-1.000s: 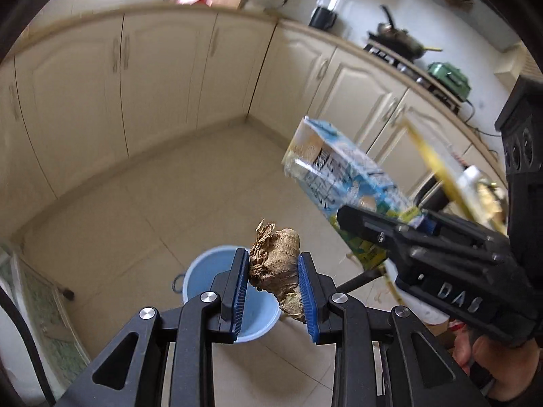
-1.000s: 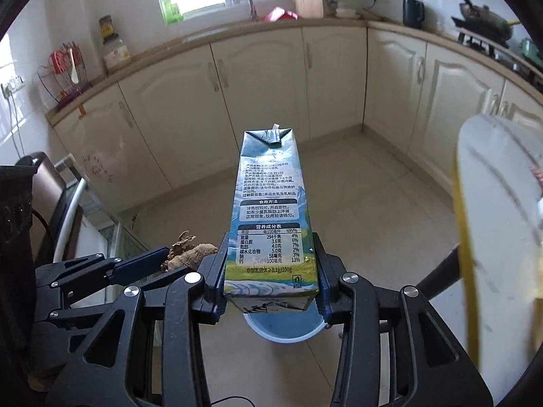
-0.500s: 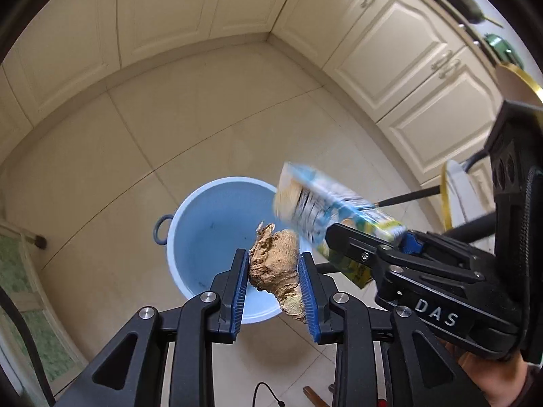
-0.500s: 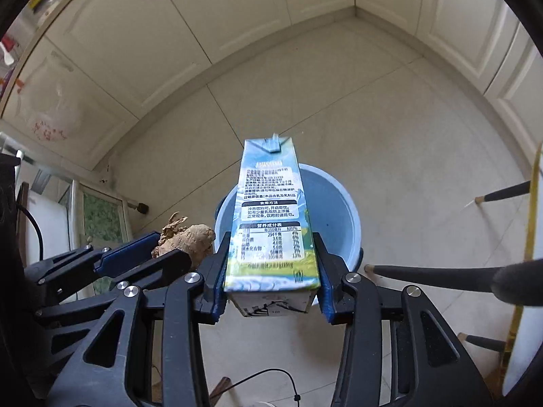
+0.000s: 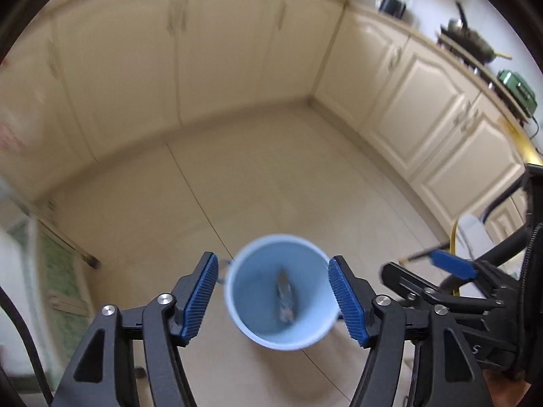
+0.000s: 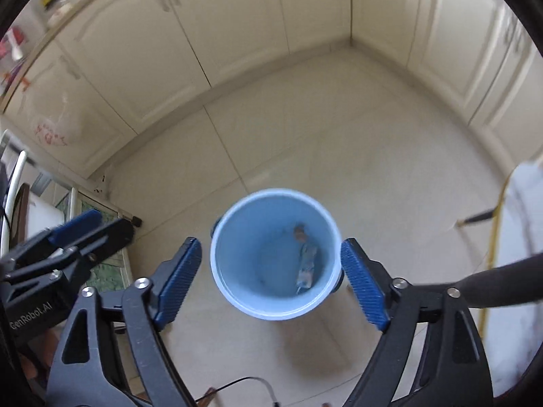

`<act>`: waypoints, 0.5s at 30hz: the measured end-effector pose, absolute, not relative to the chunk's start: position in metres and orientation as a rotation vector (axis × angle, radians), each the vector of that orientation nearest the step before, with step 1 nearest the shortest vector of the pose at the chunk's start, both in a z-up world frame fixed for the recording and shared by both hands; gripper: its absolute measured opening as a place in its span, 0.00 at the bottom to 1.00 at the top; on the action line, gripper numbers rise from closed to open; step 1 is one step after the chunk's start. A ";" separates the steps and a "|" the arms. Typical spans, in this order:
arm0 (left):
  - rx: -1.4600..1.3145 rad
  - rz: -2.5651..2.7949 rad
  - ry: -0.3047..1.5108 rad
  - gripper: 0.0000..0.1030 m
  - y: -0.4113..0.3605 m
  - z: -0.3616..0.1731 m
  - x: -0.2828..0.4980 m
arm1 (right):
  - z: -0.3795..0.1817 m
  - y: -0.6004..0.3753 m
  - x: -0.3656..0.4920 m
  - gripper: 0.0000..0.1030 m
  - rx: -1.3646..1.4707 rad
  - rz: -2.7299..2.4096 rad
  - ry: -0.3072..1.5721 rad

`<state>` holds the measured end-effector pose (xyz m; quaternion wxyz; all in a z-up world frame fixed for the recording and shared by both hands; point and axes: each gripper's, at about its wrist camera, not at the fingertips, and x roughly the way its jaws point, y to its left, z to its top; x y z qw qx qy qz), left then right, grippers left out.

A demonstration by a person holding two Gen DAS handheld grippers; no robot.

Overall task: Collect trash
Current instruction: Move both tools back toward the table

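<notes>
Your two claws, left claw (image 5: 272, 300) and right claw (image 6: 271, 276), were opening, empty, above one blue bucket (image 6: 237, 291) at frame centre holding one carton (image 6: 306, 264) and one ginger piece (image 6: 299, 230).

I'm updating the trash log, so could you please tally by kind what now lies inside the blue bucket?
Milk carton: 1
Brownish lump, likely the ginger root: 1
Total: 2, both inside the blue bucket and blurred. The left gripper and right gripper are opening, with nothing between their fingers.
</notes>
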<state>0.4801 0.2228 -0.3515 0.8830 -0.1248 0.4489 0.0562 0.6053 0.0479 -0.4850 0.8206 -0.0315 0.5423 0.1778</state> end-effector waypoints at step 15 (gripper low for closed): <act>-0.051 0.178 0.399 0.98 0.090 -0.127 0.321 | -0.223 -0.018 0.455 1.00 -0.079 0.248 0.626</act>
